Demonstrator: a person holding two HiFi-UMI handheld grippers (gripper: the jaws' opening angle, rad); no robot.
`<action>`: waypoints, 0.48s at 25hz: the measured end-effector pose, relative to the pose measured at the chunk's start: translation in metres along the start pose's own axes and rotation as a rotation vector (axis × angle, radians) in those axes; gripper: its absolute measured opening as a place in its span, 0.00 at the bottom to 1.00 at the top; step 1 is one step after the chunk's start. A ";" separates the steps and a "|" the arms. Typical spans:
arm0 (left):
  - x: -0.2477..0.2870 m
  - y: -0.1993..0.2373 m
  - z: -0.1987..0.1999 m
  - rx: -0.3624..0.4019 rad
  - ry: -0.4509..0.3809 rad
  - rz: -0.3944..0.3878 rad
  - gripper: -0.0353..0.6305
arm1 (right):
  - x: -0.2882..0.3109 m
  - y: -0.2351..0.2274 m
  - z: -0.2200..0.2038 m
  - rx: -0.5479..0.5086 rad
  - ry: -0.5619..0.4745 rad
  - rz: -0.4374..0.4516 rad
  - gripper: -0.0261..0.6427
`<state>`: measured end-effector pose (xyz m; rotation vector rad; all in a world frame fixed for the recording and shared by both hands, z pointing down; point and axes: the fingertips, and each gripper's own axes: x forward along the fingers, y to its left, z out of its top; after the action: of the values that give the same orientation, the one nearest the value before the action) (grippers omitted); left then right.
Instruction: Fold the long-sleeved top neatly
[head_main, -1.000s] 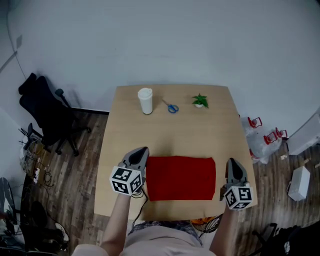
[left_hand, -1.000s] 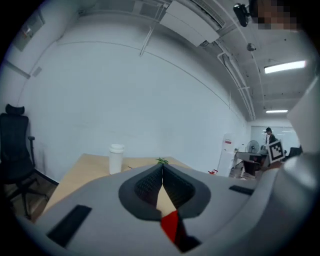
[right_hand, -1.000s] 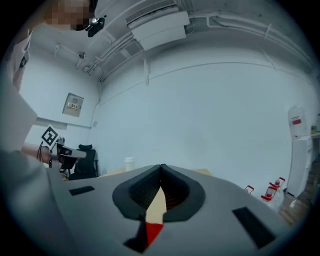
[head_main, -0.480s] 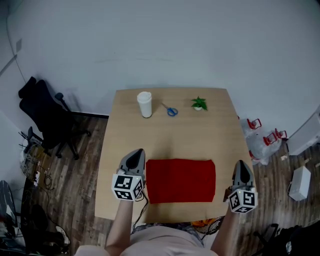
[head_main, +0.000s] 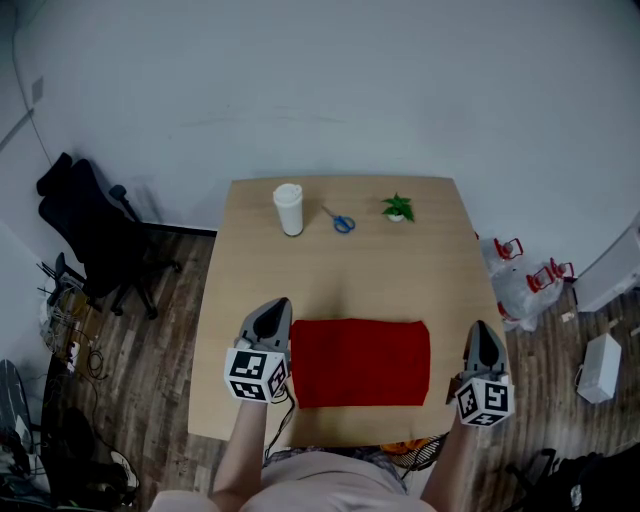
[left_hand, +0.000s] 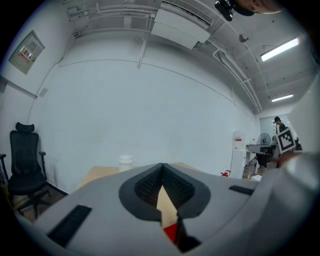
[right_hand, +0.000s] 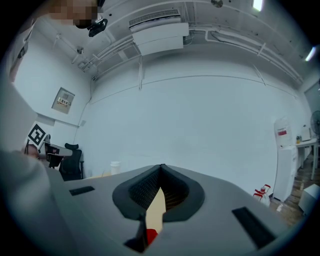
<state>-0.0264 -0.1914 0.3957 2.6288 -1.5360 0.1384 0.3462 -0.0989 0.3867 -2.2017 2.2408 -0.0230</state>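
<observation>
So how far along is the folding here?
Done: the red top lies as a neat flat rectangle on the table. In hand: nothing; the left hand-held gripper and right hand-held gripper flank it, shut and empty. Left: apparently no fold.

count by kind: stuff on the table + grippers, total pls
top: 1
cup: 1
scissors: 1
plant: 1
grippers: 2 (left gripper, right gripper)
total: 6
</observation>
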 end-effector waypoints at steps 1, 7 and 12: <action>0.000 -0.001 0.000 -0.001 0.001 -0.001 0.06 | 0.000 0.000 0.000 0.001 0.000 0.001 0.05; 0.001 -0.001 0.000 -0.002 0.004 0.000 0.06 | 0.003 0.000 -0.001 0.002 0.004 0.005 0.05; 0.001 0.000 -0.001 0.001 0.009 0.003 0.06 | 0.003 0.000 -0.002 0.009 0.001 0.003 0.05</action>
<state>-0.0261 -0.1926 0.3964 2.6230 -1.5376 0.1513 0.3459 -0.1020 0.3886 -2.1940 2.2401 -0.0333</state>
